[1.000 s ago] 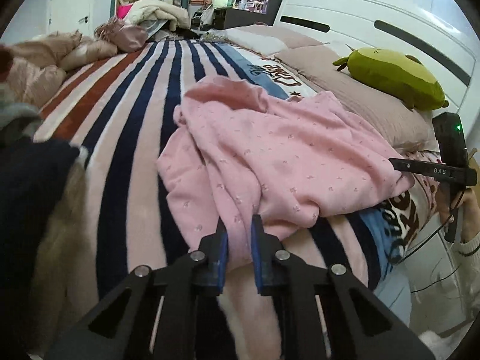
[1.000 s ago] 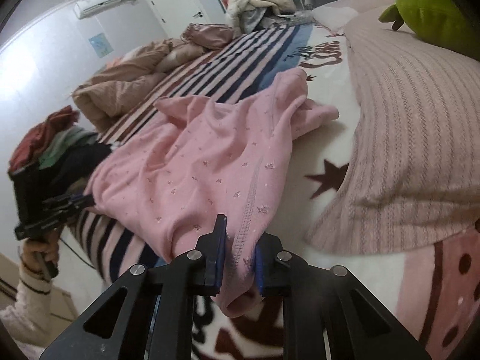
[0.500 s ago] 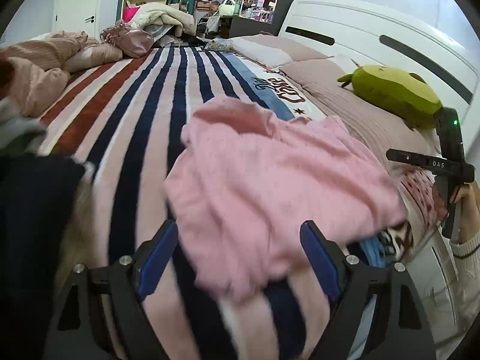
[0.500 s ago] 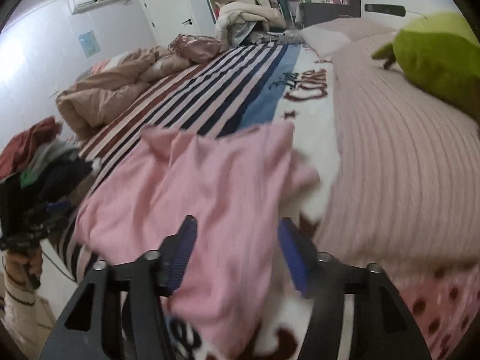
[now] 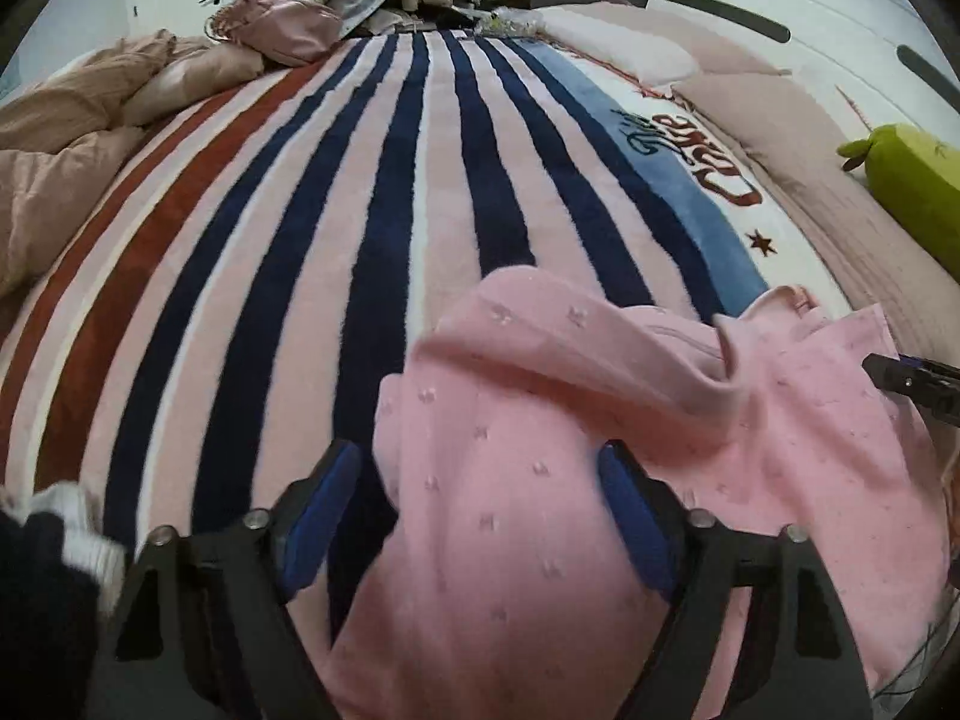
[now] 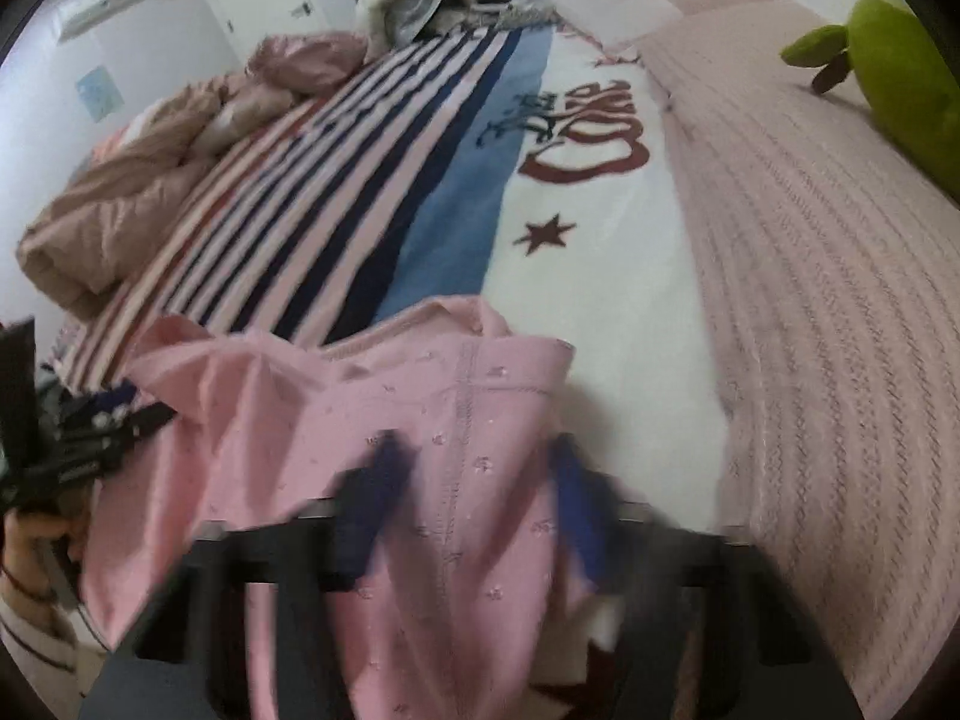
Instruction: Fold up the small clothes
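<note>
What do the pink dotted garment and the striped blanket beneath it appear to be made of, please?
The pink dotted garment looks like soft, matte knit cotton: it folds limply and shows a stitched seam and small woven-in motifs. The striped blanket appears to be plush fleece, judging by its fuzzy nap, though the exact fibre is unclear.

Garment (image 5: 540, 480) on blanket (image 5: 360, 210), plush toy (image 5: 912, 186) right, duvet (image 5: 54, 168) left

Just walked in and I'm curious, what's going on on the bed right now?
A person is folding a small pink garment on the striped blanket, working with handheld tongs in each hand. Both the left tongs and right tongs are open over the cloth, gripping nothing. The garment lies rumpled near the bed's edge, not yet neatly folded. A green plush toy sits by the pillows.
</note>
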### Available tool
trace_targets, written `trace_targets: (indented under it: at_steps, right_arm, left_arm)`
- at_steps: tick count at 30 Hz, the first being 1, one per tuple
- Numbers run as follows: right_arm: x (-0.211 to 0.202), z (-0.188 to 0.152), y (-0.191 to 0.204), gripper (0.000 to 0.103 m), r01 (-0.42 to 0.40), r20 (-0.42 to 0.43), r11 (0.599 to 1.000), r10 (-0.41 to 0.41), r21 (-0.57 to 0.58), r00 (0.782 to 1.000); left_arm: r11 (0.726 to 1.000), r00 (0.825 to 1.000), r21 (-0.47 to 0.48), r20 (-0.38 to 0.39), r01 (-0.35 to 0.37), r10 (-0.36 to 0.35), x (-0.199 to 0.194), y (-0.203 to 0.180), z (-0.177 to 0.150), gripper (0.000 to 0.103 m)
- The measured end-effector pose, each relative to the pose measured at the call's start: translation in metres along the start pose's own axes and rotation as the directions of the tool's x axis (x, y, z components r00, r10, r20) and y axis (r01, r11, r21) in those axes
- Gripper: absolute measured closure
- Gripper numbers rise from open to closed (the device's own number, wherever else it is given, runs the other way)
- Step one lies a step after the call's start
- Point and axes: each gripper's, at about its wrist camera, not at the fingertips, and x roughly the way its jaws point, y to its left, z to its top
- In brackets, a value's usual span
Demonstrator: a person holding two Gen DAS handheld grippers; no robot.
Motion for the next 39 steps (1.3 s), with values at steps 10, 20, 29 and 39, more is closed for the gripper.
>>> trace_targets:
  at_steps: [10, 20, 29, 39]
  right_arm:
    - [-0.012, 0.018, -0.026, 0.102, 0.129, 0.14, 0.988, -0.14, 0.082, 0.98]
    - [-0.051, -0.016, -0.01, 0.05, -0.002, 0.126, 1.0, 0.004, -0.012, 0.992]
    - [-0.078, -0.142, 0.003, 0.038, -0.272, -0.011, 0.962, 0.272, -0.036, 0.962]
    - [-0.095, -0.166, 0.003, 0.093, -0.266, 0.106, 0.964, 0.266, -0.008, 0.958]
  left_arm:
    - [0.989, 0.996, -0.136, 0.051, -0.063, 0.07, -0.006, 0.025, 0.012, 0.084]
    - [0.996, 0.991, 0.026, 0.103, 0.085, -0.087, -0.087, 0.011, -0.041, 0.034]
    - [0.984, 0.985, 0.095, 0.066, 0.15, -0.157, -0.115, 0.001, -0.149, 0.034]
    - [0.989, 0.982, 0.061, 0.125, 0.135, -0.142, -0.132, 0.008, -0.183, 0.085]
